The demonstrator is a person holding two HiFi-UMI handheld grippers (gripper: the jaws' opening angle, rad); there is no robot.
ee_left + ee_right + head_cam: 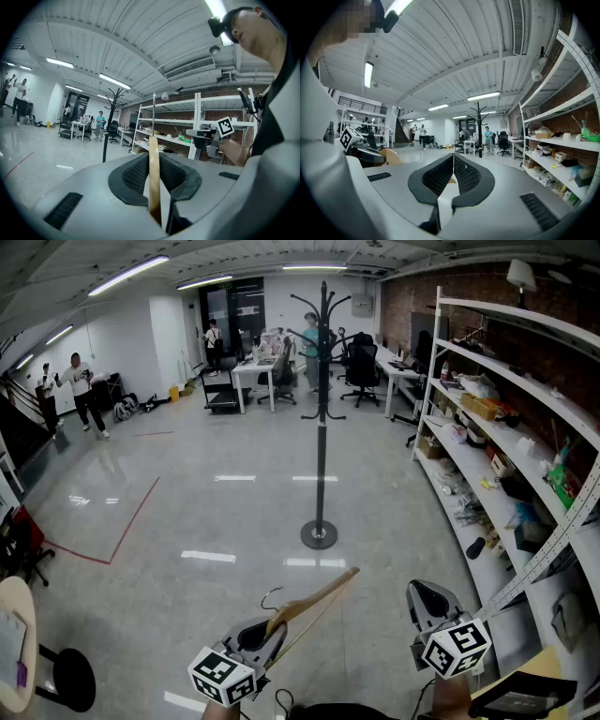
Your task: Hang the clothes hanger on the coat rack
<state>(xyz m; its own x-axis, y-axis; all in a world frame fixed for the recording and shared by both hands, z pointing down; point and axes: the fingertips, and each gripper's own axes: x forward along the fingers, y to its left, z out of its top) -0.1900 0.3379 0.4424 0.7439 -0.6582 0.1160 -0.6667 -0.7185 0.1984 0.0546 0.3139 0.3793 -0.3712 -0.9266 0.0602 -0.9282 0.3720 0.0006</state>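
A tall black coat rack (322, 409) stands on a round base mid-floor, a few steps ahead of me. It also shows far off as the coat rack (110, 117) in the left gripper view and the coat rack (479, 126) in the right gripper view. My left gripper (275, 631) is low in the head view, shut on a wooden clothes hanger (317, 600) that slants up to the right, its wire hook on the left. The hanger (153, 178) stands edge-on between the jaws. My right gripper (429, 596) hangs beside it, shut, with nothing in its jaws (453, 157).
A long white shelving unit (511, 381) packed with several items runs along the right wall. Desks, office chairs and people are at the far back. A red tape line (131, 521) crosses the floor on the left. A round table (14, 643) and a black stool (70, 679) sit near left.
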